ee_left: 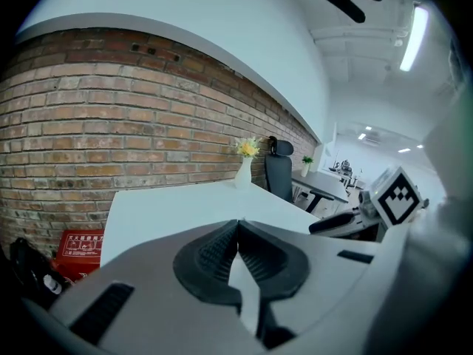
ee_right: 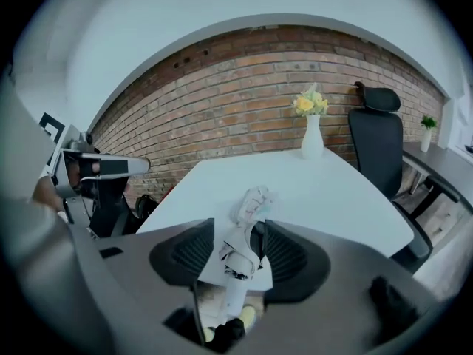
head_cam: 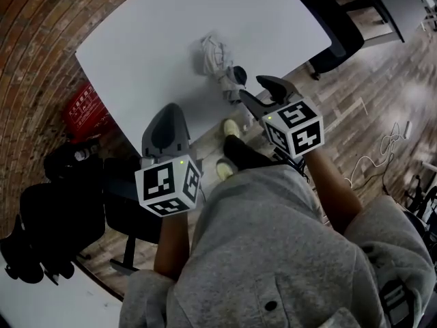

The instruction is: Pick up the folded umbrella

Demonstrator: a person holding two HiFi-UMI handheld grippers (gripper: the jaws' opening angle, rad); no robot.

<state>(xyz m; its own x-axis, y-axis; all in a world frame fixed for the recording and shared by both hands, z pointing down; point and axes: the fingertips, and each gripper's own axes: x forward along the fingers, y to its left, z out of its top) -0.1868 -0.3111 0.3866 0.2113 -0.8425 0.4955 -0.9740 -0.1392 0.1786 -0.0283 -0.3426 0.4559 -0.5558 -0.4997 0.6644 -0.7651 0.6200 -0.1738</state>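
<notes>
Lying near the front edge of the white tabletop (head_cam: 164, 33), the folded umbrella (head_cam: 220, 65) points its dark handle end toward the person. Its pale canopy is bunched up further in. The right gripper (head_cam: 253, 89) hangs just over that handle end with its jaws released and parted. In the right gripper view the umbrella (ee_right: 247, 217) sits between them without being pinched. The left gripper (head_cam: 168, 118) is clenched on nothing, held off to the side over the tabletop's edge. A vase of yellow flowers (ee_right: 311, 128) stands at the far side.
</notes>
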